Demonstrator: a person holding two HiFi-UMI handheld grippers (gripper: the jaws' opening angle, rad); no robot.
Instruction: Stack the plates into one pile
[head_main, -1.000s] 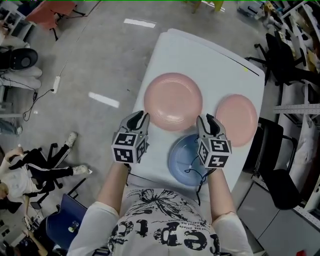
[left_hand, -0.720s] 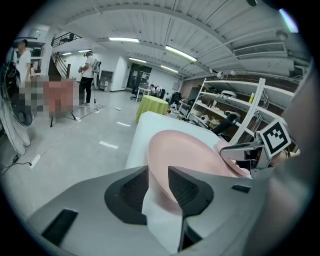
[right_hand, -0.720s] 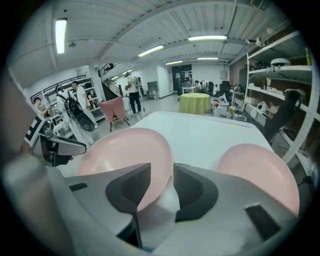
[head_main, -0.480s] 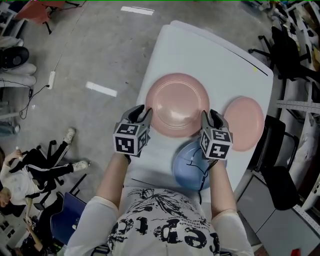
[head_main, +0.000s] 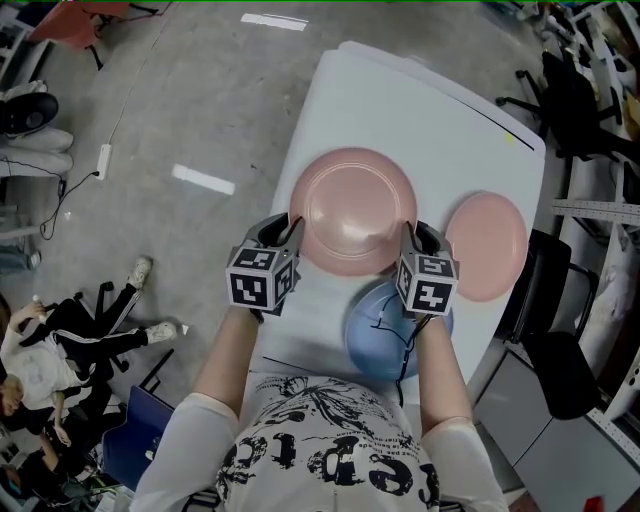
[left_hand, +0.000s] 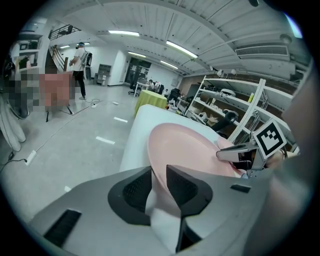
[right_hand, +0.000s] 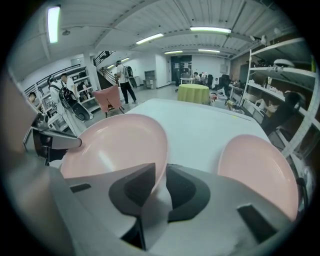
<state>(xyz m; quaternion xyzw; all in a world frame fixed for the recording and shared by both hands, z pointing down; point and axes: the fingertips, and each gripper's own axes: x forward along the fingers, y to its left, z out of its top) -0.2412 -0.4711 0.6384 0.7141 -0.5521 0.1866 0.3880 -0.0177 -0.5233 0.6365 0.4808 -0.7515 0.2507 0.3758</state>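
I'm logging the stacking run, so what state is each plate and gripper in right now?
Large pink plate: unstacked, gripped at both side rims.
Small pink plate: flat on the table, alone, untouched.
Blue plate: flat on the table, alone, untouched.
Left gripper: jaws have just been closing, now clamped on the large pink plate's rim.
Right gripper: jaws have just been closing, clamped on its opposite rim.

L claw, R claw, jaws just closing onto plate rim
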